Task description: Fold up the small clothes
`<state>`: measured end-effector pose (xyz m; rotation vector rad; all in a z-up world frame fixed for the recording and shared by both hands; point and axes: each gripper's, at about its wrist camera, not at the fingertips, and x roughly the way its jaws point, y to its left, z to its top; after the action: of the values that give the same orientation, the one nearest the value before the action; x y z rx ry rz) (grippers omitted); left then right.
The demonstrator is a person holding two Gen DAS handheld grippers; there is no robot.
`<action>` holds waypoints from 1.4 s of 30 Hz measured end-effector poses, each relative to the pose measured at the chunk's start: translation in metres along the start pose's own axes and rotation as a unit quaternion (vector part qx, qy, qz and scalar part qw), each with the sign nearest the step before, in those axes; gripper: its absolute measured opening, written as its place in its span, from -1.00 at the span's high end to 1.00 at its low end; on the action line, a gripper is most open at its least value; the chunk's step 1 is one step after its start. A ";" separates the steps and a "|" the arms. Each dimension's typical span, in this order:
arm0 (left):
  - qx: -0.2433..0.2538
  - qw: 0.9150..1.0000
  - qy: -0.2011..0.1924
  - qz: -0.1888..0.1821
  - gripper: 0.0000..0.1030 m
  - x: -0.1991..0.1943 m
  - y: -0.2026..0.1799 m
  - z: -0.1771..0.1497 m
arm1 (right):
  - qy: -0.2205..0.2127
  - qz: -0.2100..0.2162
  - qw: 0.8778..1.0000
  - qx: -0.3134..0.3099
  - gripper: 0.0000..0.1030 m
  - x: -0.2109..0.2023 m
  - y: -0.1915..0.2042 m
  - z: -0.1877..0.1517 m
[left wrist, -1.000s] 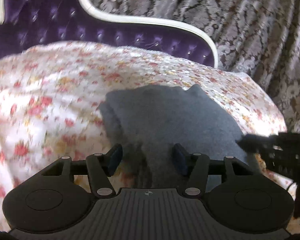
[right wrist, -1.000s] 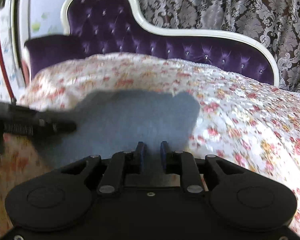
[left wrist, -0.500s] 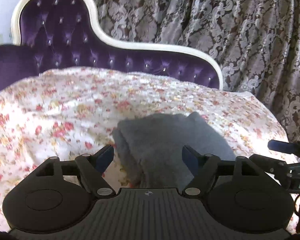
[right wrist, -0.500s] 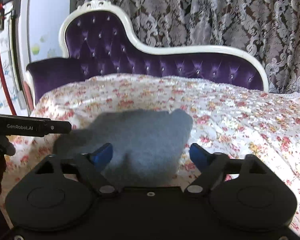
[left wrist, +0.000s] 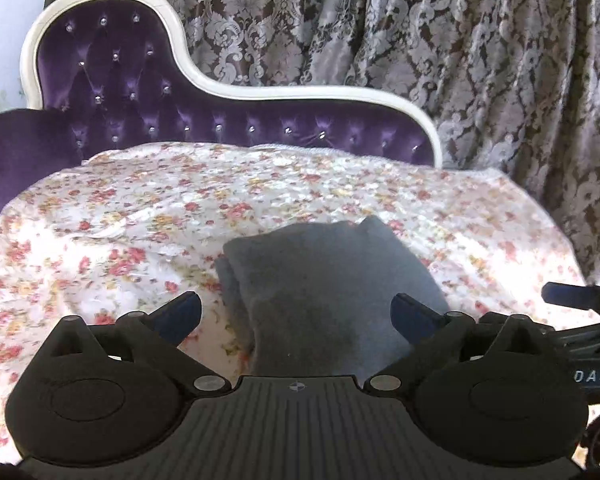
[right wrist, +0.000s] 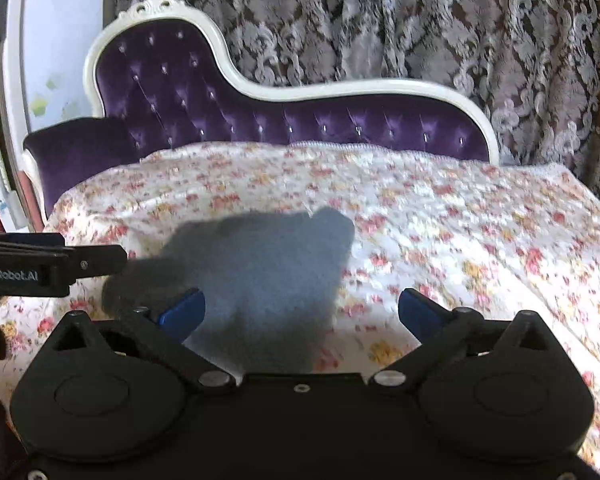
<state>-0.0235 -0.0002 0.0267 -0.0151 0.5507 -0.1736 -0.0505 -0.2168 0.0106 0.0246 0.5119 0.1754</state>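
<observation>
A folded grey garment (left wrist: 324,276) lies flat on the floral bedspread (left wrist: 140,216); it also shows in the right wrist view (right wrist: 268,272). My left gripper (left wrist: 296,314) is open and empty, held just short of the garment's near edge, not touching it. My right gripper (right wrist: 300,310) is open and empty, also above the garment's near edge. The left gripper's side shows at the left edge of the right wrist view (right wrist: 52,264), and the right gripper's fingers show at the right edge of the left wrist view (left wrist: 572,294).
A purple tufted chaise back with a white frame (left wrist: 220,88) rises behind the bedspread. Patterned grey curtains (left wrist: 460,40) hang behind it. A purple bolster (right wrist: 76,148) lies at the far left. The bedspread drops away at the right edge (right wrist: 580,208).
Both grippers have opened wide and drawn back and up from the grey garment. The right one was shut on its near edge a second ago; the garment now lies folded on the bedspread.
</observation>
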 end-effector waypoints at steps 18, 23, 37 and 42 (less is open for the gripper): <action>0.001 0.995 0.069 0.066 -0.99 -0.010 -0.014 -0.002 | 0.063 -0.046 0.992 0.099 -0.99 -0.016 -0.014 -0.004; 0.000 0.995 0.079 0.066 -0.99 -0.009 -0.016 -0.007 | 0.051 -0.034 0.994 0.093 -0.99 -0.020 -0.012 -0.003; -0.003 0.992 0.103 0.070 -0.99 -0.004 -0.015 -0.017 | 0.064 -0.015 0.994 0.092 -0.99 -0.015 -0.002 -0.004; -0.003 0.992 0.107 0.067 -0.99 -0.003 -0.015 -0.018 | 0.064 -0.016 0.994 0.092 -0.99 -0.015 -0.002 -0.004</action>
<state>-0.0376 -0.0137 0.0137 0.0357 0.7646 -0.0419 -0.0651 -0.2214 0.0145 0.1863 0.6556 0.0990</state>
